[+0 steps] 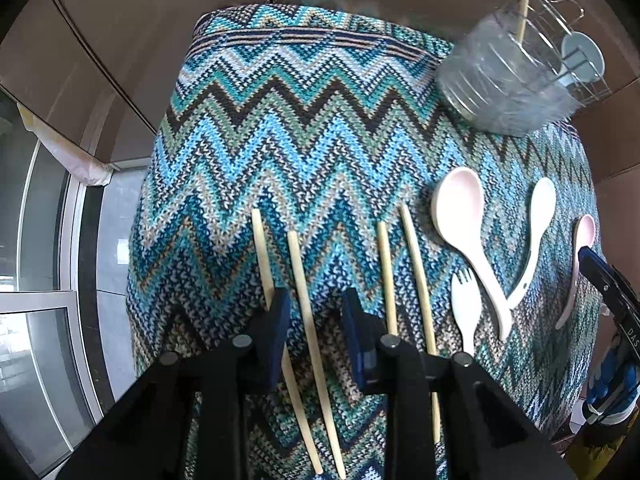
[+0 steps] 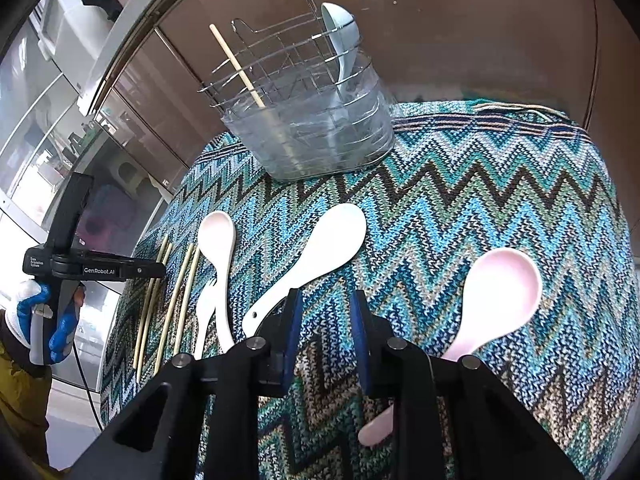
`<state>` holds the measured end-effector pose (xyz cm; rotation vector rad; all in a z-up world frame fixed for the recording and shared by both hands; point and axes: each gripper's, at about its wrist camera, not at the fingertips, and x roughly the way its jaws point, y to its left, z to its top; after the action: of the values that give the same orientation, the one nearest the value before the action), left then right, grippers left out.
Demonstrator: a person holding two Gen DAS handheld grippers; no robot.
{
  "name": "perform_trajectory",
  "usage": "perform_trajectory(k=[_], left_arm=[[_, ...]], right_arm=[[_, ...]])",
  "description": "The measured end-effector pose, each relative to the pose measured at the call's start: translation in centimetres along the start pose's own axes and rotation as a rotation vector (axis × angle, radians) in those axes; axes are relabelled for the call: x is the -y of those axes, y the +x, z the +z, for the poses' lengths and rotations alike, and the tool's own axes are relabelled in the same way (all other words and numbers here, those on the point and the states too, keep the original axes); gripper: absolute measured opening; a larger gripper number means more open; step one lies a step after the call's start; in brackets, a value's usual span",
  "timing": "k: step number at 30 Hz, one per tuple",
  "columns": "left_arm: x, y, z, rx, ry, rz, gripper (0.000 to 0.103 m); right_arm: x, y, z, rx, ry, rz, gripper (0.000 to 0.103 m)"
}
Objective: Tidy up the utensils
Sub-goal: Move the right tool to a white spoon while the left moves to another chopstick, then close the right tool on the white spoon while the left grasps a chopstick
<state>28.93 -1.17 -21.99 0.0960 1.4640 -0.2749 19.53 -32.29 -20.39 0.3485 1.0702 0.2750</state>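
The released left claw (image 1: 316, 320) straddles one chopstick (image 1: 308, 312) lying near-to-far on the table (image 1: 280, 140), while the right claw (image 2: 324, 320), also released, hangs between two spoons.

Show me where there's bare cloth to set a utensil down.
Free: the wide patch of zigzag cloth right of the wire utensil caddy and beyond the pink spoon; also the far cloth left of the caddy, beyond the chopsticks. Crowded: the near edge, where chopsticks, small fork and white spoons lie close together.
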Motion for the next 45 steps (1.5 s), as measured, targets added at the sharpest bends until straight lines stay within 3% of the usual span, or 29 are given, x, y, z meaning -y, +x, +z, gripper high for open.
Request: perform_trajectory(k=[10, 20, 31, 36, 39, 45], left_arm=[[0.7, 1.2, 1.4, -0.066, 0.044, 0.023, 0.017], [-0.8, 2.2, 1.5, -0.086, 0.026, -0.021, 0.017], [-0.2, 1.9, 1.5, -0.085, 0.022, -0.030, 0.016], [-0.3, 1.9, 1.5, -0.087, 0.022, -0.030, 0.016], [-0.2, 1.9, 1.4, -0.088, 0.016, -0.032, 0.016], [-0.4, 2.0, 1.6, -0.105, 0.011, -0.035, 0.016]], right_arm=[[1.4, 1.8, 1.5, -0.033, 0.042, 0.030, 0.017], [2.9, 4.4, 4.6, -0.084, 0.105, 0.098, 0.016], [1.6, 5.7, 6.4, -0.108, 0.042, 0.050, 0.016], [2.0, 4.4, 6.4, -0.092, 0.019, 0.036, 0.019], [2.4, 5.0, 6.2, -0.112, 0.025, 0.026, 0.026], [2.7, 6.7, 6.0, -0.156, 0.022, 0.055, 0.026]])
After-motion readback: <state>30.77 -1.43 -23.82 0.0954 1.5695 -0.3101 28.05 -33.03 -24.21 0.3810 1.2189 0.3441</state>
